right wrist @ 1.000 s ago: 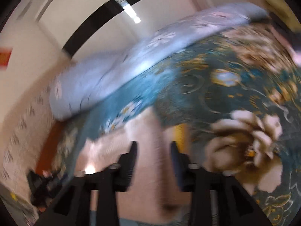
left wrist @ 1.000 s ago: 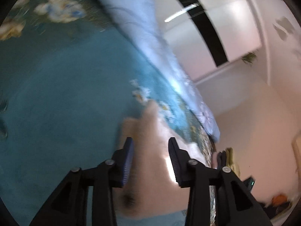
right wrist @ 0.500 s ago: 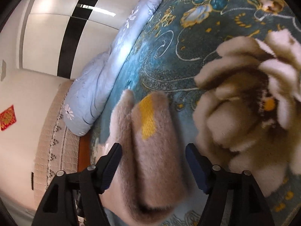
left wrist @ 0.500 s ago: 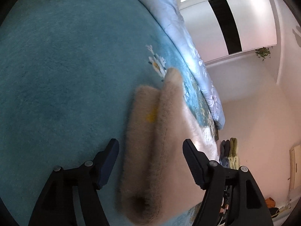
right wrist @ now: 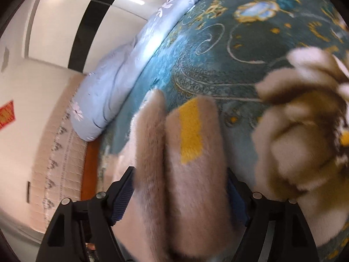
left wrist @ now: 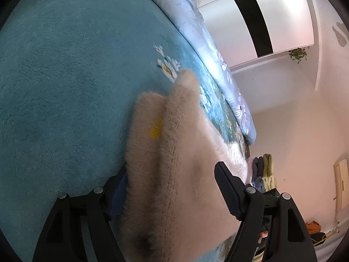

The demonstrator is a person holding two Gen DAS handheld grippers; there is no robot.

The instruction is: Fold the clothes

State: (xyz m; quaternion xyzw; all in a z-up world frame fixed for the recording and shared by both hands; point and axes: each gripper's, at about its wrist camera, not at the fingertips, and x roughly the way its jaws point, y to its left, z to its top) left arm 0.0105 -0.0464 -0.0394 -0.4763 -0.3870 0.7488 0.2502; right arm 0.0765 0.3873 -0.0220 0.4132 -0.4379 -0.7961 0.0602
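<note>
My left gripper [left wrist: 172, 191] stands wide open astride the fuzzy beige sweater [left wrist: 174, 152], gripping nothing. My right gripper [right wrist: 178, 194] is equally spread around that sweater [right wrist: 185, 174], folded on the teal floral blanket [left wrist: 65, 76], yellow patch [right wrist: 190, 131] toward twelve o'clock.

Teal floral blanket [left wrist: 65, 76] beside pale blue quilt [right wrist: 122, 65], white wardrobe [left wrist: 272, 11] behind.

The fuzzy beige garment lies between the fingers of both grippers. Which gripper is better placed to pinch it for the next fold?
Right, probably. The right gripper has both fingers close against the beige garment, so a small squeeze would pinch it. The left gripper straddles the same garment, but its right finger stands apart from the fabric.
</note>
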